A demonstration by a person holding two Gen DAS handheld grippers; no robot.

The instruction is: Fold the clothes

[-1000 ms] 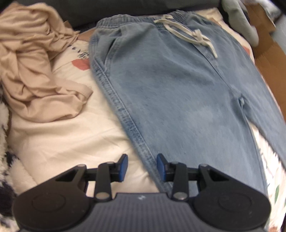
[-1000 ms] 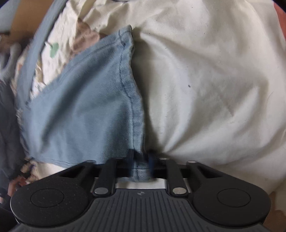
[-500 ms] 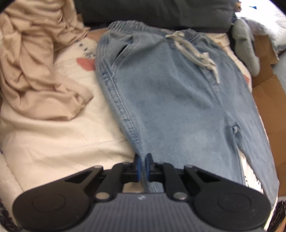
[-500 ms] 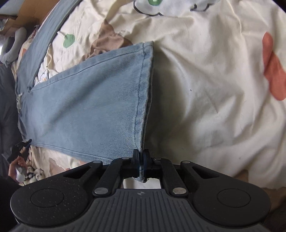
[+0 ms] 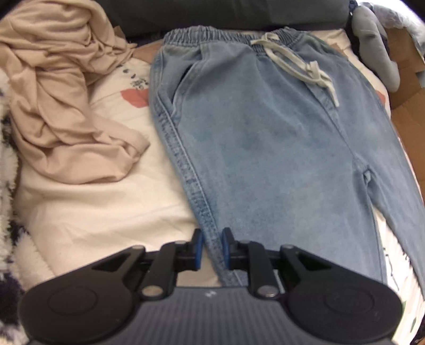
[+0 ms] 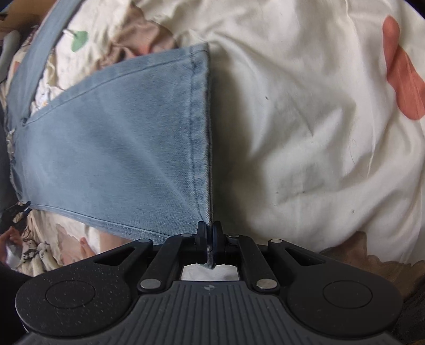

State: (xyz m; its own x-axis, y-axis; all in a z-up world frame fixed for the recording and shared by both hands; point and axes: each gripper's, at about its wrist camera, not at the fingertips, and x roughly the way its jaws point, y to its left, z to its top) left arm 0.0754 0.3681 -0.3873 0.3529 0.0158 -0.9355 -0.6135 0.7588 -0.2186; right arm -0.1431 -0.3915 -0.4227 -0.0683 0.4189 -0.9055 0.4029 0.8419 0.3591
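Observation:
Light blue jeans (image 5: 265, 138) lie flat on the bed, with the elastic waistband and white drawstring (image 5: 300, 66) at the far end. My left gripper (image 5: 211, 248) is open by a small gap, and the jeans' left side seam runs between its blue pads (image 5: 198, 249). In the right wrist view one jeans leg (image 6: 119, 148) stretches to the left, its hem (image 6: 199, 132) running straight up from the gripper. My right gripper (image 6: 209, 238) is shut on the near corner of that hem, with a bit of denim poking out behind the pads.
A crumpled beige garment (image 5: 61, 106) lies left of the jeans on the cream printed bed sheet (image 5: 106, 207). A dark cushion (image 5: 212, 13) runs behind the waistband. A grey soft object (image 5: 377, 45) and cardboard (image 5: 409, 111) sit at the far right. Wrinkled sheet (image 6: 305, 119) fills the right wrist view.
The left gripper shut on the jeans' side seam, then opened to a small gap around it. The right gripper stayed shut on the hem corner, and the leg is now pulled straighter.

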